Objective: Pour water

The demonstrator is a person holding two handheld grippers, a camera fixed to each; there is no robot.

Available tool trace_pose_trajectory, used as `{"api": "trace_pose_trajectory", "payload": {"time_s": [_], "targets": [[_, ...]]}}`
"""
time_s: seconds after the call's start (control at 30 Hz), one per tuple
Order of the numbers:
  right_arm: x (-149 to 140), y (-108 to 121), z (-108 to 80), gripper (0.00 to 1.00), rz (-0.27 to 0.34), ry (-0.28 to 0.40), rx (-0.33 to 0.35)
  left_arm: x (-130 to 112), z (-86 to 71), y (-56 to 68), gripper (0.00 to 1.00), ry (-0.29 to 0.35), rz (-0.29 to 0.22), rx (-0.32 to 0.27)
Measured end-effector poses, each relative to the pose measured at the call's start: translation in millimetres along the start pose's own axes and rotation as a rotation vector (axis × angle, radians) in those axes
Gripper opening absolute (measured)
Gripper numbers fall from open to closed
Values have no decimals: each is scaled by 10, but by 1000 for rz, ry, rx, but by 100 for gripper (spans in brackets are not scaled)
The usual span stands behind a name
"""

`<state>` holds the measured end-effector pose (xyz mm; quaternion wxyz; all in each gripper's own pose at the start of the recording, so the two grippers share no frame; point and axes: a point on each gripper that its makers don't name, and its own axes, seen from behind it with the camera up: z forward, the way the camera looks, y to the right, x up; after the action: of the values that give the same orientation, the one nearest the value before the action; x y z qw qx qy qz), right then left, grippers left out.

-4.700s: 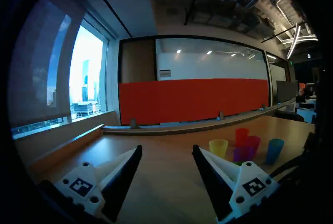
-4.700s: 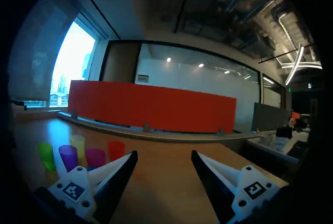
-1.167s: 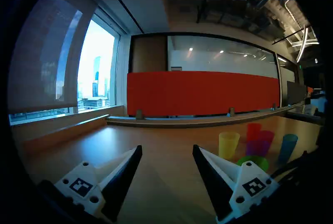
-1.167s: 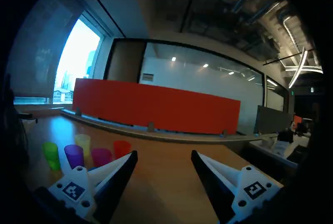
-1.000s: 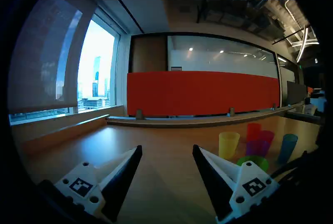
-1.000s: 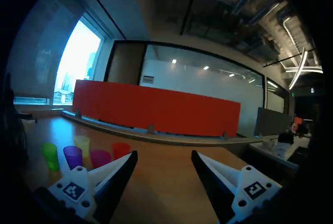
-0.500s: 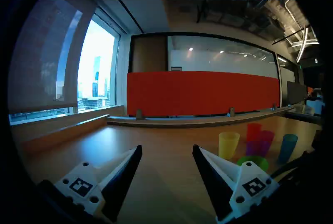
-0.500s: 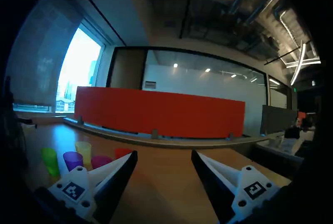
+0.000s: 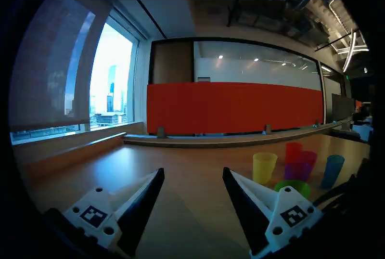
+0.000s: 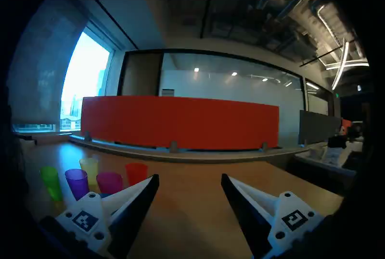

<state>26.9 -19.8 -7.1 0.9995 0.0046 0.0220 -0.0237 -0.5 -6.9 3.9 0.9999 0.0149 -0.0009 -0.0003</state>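
Observation:
Several coloured plastic cups stand in a cluster on the wooden table (image 9: pixel 192 162). In the left gripper view they sit to the right: a yellow cup (image 9: pixel 264 167), a red cup (image 9: pixel 293 152), a purple cup (image 9: pixel 297 171), a blue cup (image 9: pixel 332 171) and a green cup (image 9: pixel 292 187) close behind the right finger. My left gripper (image 9: pixel 192 182) is open and holds nothing. In the right gripper view the cups are at the lower left: green cup (image 10: pixel 50 182), purple cup (image 10: pixel 77 183), yellow cup (image 10: pixel 89 169), magenta cup (image 10: pixel 109 182), red cup (image 10: pixel 136 173). My right gripper (image 10: pixel 189 187) is open and holds nothing.
A red partition panel (image 9: pixel 233 108) runs along the table's far edge, with a glass wall behind it. A bright window (image 9: pixel 108 85) and a ledge lie to the left. Other desks (image 10: pixel 332 160) stand beyond the table's right side.
The right gripper view has swung a little, so the cups now sit slightly lower and the red cup shows in full. The left gripper view is steady.

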Motion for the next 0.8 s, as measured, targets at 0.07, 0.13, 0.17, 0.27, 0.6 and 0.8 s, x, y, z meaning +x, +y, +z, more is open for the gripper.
{"api": "trace_pose_trajectory", "payload": {"time_s": [0.07,0.13,0.17,0.27,0.6,0.8], "targets": [[-5,19,0,100,15,4,0,-2,-1,-2,90,0,0,0],[-36,41,10,100,23,-2,0,-1,-2,-2,90,0,0,0],[-55,53,16,100,27,-6,0,-1,-2,-2,90,0,0,0],[-108,71,27,100,24,-17,1,-2,0,-2,90,0,0,0],[-219,88,51,100,17,-27,6,-2,-2,2,90,0,0,0],[-266,117,69,100,29,-39,3,1,-1,1,90,0,0,0]]}}
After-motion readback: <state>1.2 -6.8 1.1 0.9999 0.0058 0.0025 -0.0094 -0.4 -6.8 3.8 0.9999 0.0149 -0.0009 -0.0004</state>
